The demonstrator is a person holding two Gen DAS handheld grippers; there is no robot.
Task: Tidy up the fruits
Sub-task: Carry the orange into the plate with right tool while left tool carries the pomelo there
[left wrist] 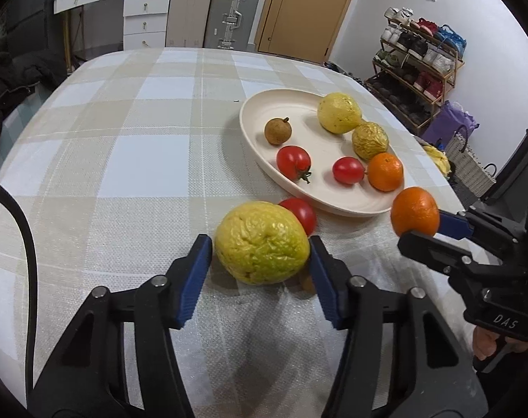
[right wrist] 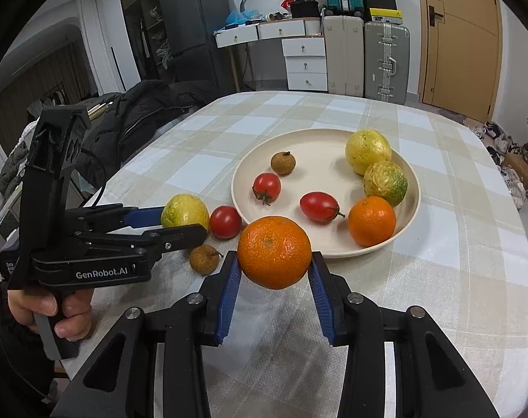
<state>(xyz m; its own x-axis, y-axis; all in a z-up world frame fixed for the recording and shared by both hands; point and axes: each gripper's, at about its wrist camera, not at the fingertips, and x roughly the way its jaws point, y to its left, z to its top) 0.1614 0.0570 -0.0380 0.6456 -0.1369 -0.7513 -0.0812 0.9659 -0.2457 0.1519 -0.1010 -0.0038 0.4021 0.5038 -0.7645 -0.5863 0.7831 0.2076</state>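
— Fruits first: what sits nearest the left gripper?
— A wrinkled yellow-green passion fruit on the checked tablecloth. It lies between the blue pads; the right pad touches it, the left stands just beside it, so whether it is truly pinched I cannot tell.
— And the right gripper?
— Clamped on a glossy orange mandarin, held above the cloth near the plate's 6 o'clock rim.
— What else lies off the plate?
— A red cherry tomato touching the passion fruit at its 1 o'clock in the left view, and a small brown longan beside the left gripper's fingers in the right view.
— Farther out?
— The cream plate. In the right view it holds a second mandarin at 5 o'clock, a tomato near the middle, another tomato at 9, a longan at 11, and two yellow passion fruits touching at 2: one mottled green, one smoother.
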